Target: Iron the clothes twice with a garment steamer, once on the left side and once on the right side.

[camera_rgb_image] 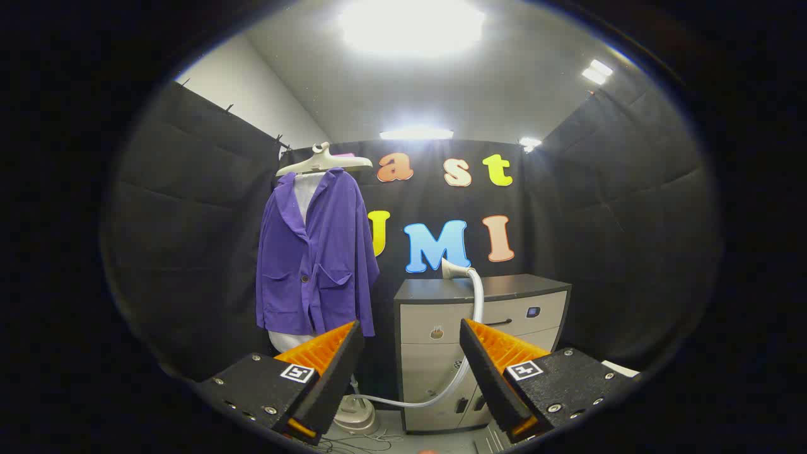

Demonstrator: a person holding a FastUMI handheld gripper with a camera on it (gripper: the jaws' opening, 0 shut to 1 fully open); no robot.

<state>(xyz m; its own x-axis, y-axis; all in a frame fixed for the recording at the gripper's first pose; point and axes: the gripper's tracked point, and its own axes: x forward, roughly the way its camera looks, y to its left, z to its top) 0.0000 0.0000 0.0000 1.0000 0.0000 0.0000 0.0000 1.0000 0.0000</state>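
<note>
While the hand-held gripper (411, 353) hangs with fingers apart and empty, the steamer head (451, 268) rests on the cabinet (504, 287), right of the purple jacket (315, 252); approaching squarely would help.

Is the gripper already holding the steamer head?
No. The gripper is open and holds nothing, while the steamer head rests on the cabinet beyond its fingers.
</note>
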